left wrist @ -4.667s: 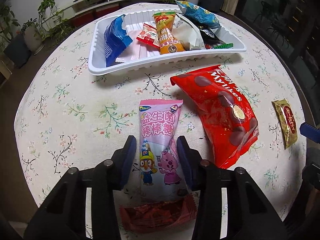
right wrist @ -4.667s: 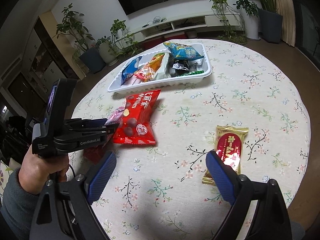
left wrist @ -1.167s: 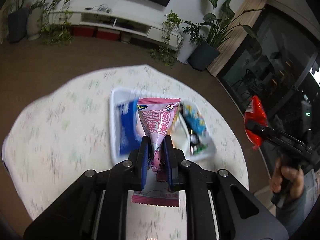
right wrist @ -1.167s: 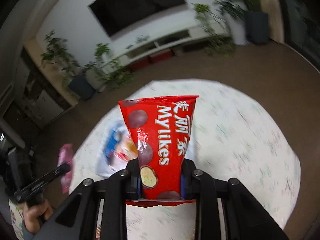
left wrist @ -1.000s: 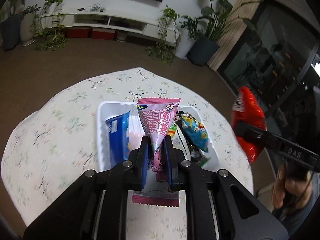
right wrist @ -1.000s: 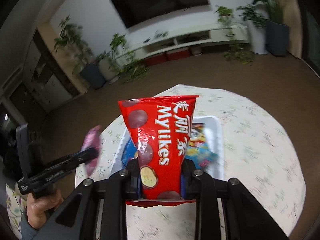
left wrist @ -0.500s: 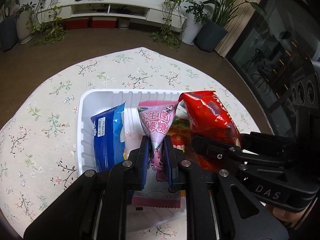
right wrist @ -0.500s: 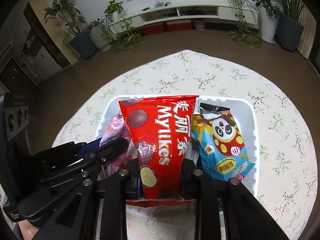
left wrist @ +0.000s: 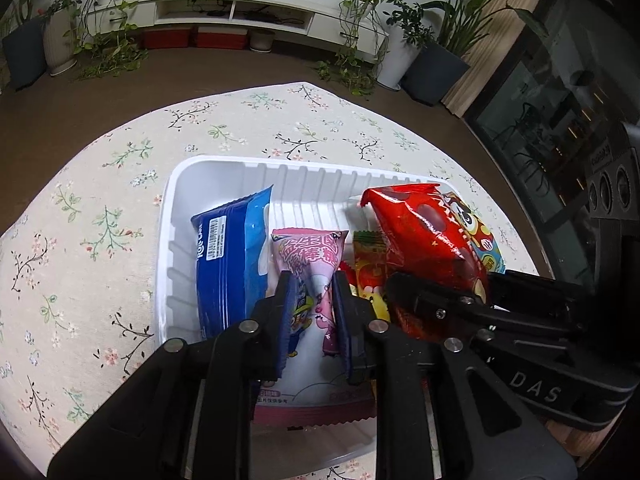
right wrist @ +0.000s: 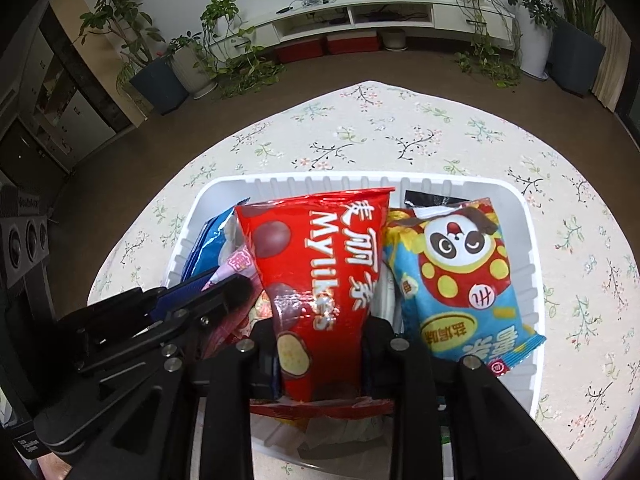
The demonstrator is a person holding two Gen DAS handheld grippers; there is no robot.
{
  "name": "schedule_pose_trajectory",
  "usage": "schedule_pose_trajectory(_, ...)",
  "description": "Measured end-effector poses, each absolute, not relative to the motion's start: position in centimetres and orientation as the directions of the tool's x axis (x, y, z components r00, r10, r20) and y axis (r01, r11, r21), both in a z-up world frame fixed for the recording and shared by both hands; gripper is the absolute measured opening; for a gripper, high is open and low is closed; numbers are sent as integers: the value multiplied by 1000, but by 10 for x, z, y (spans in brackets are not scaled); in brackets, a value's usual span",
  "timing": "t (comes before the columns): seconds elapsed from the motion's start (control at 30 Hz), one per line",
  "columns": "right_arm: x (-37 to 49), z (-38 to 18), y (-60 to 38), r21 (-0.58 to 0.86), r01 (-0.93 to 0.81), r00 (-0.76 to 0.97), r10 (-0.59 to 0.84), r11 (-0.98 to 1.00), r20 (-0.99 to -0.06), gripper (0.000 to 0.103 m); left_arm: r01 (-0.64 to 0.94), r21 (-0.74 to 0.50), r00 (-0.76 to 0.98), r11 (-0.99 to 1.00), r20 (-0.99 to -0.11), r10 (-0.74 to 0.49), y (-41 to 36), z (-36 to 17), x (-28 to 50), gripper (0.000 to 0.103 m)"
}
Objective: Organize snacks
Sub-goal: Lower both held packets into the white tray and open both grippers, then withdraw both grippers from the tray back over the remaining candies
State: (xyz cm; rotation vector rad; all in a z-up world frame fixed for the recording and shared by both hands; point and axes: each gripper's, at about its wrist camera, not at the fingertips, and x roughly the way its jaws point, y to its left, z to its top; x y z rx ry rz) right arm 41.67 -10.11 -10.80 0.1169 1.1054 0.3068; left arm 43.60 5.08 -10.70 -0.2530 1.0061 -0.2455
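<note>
The left claw [left wrist: 311, 280] was clamped on the pink cartoon-printed foil snack packet [left wrist: 310, 258], and the right claw [right wrist: 320, 328] on the red glossy chocolate-ball bag [right wrist: 320, 256]. Both were over the white ribbed plastic tray [left wrist: 304, 178], near the far edge of the floral-cloth round table [left wrist: 80, 240]. The pink packet hung betw. the blue foil pack [left wrist: 228, 256] & the red bag. To do it well, I think: lower each till it rests, then open, w/o the claws bumping each other.

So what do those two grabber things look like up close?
Both the left gripper and right gripper are chunky matte black plastic, with silver round screws and dark blue pads on the fingers. One body has "DAS" in grey letters; no cables show.
</note>
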Motion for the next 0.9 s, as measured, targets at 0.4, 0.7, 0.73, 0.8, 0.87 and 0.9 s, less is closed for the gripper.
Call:
schedule_pose_trajectory(0.4,410,-97,-105,234,-177,433,289,956,-854,44,76,-334,514,940,-794,-324,59,-103,427,27)
schedule_pose_trajectory(0.7,398,-82,-119,255,-155,469,298,954,-831,57,90,-341,520,936,-785,-336,53,-97,416,60)
schedule_pose_trajectory(0.73,396,-78,-121,256,-156,477,300,954,-826,58,96,-338,522,936,-784,-336,51,-96,413,62)
schedule_pose_trajectory(0.8,391,-74,-123,259,-163,484,306,952,-820,58,107,-337,524,935,-780,-342,48,-92,409,63)
schedule_pose_trajectory(0.87,387,-70,-123,254,-170,488,306,952,-817,59,115,-338,523,934,-779,-346,45,-89,405,64)
schedule_pose_trajectory(0.9,383,-68,-124,252,-175,494,306,952,-814,59,116,-341,523,933,-777,-349,45,-88,402,65)
